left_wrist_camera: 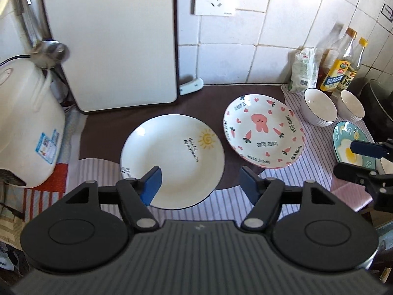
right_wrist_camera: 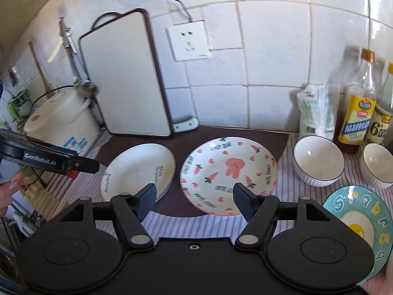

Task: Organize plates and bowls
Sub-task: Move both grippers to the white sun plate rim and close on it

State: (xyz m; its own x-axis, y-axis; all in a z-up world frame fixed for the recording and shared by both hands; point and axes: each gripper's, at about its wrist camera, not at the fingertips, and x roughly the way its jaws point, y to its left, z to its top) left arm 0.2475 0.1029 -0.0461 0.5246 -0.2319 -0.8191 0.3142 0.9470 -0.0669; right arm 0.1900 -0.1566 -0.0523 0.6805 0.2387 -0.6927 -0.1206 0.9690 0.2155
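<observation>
A white plate with a sun drawing (left_wrist_camera: 172,159) (right_wrist_camera: 137,169) lies on the counter at left. A pink rabbit plate (left_wrist_camera: 264,130) (right_wrist_camera: 228,174) lies right of it. Two white bowls (left_wrist_camera: 319,109) (left_wrist_camera: 351,108) stand further right, also in the right wrist view (right_wrist_camera: 318,161) (right_wrist_camera: 378,164). A teal egg plate (left_wrist_camera: 348,142) (right_wrist_camera: 361,226) lies at the right front. My left gripper (left_wrist_camera: 200,182) is open and empty over the sun plate's near edge. My right gripper (right_wrist_camera: 194,198) is open and empty in front of the rabbit plate; it also shows in the left wrist view (left_wrist_camera: 361,157).
A white cutting board (left_wrist_camera: 110,41) leans on the tiled wall. A rice cooker (left_wrist_camera: 27,127) stands at left. Bottles (right_wrist_camera: 356,113) and a bag (right_wrist_camera: 315,110) stand at the back right. A striped cloth (right_wrist_camera: 196,223) covers the front of the counter.
</observation>
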